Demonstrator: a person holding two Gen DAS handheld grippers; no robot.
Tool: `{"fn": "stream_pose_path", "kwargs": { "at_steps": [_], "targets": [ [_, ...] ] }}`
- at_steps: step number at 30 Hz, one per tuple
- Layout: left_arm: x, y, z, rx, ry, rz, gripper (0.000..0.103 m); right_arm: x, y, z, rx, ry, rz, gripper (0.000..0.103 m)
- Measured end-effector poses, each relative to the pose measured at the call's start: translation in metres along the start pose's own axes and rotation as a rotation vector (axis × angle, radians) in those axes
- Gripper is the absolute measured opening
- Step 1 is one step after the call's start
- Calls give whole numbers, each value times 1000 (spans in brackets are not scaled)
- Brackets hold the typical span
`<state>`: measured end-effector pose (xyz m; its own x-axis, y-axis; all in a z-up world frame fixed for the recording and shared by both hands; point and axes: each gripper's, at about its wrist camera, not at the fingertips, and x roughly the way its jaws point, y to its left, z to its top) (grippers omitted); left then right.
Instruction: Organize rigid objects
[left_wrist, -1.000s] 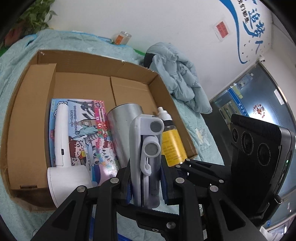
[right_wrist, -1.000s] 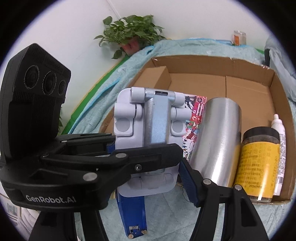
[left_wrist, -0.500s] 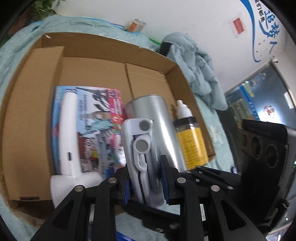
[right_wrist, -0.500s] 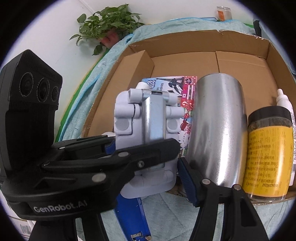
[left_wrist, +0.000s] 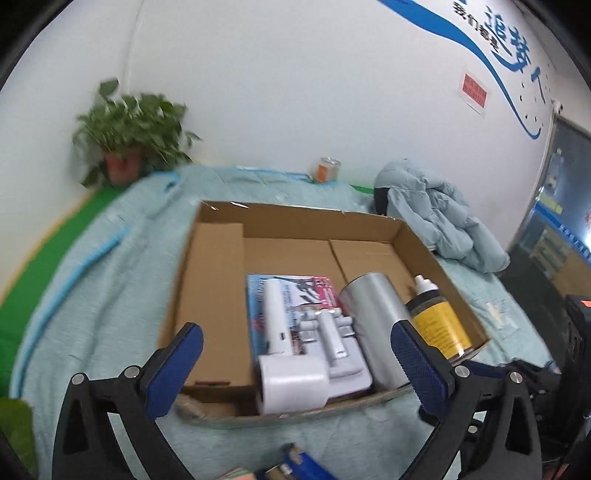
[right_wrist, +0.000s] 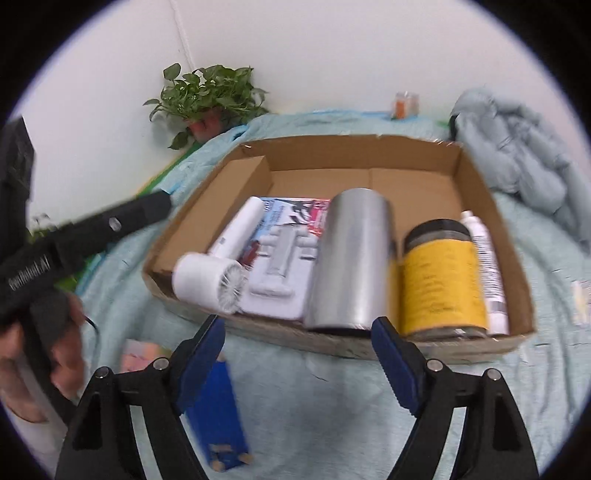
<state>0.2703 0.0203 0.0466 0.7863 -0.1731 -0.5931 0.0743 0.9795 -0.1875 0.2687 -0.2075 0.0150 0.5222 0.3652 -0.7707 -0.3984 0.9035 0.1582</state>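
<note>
A shallow cardboard box lies on the light blue cloth. In it lie a white hair dryer, a grey folding stand on a picture book, a steel cylinder, a yellow-labelled jar and a white bottle. My left gripper is open and empty in front of the box. My right gripper is open and empty at the box's near edge.
A blue flat object and a pink pad lie on the cloth in front of the box. A potted plant stands at the back left. A crumpled light blue jacket lies at the right, a small jar behind.
Both grippers have opened and let go of the grey stand, which now lies in the box beside the steel cylinder. Both grippers have pulled back from the box.
</note>
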Motion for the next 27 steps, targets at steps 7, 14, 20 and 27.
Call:
{"fn": "stream_pose_path", "kwargs": {
  "at_steps": [7,14,20,27],
  "targets": [
    [-32,-11,-49,-19,14,76,5,-20,-4,-42,-19,-53,-98,31],
    [-57,-37,-72,3,-43,53,102,-53,2,-69,-64,-128,-127,98],
    [-68,-46,-88,-7,-22,39,102,-59,2,-80,-46,-128,-88,98],
    [-90,-38,-102,-25,-49,98,102,-59,15,-92,-81,-113,-35,98]
  ]
}}
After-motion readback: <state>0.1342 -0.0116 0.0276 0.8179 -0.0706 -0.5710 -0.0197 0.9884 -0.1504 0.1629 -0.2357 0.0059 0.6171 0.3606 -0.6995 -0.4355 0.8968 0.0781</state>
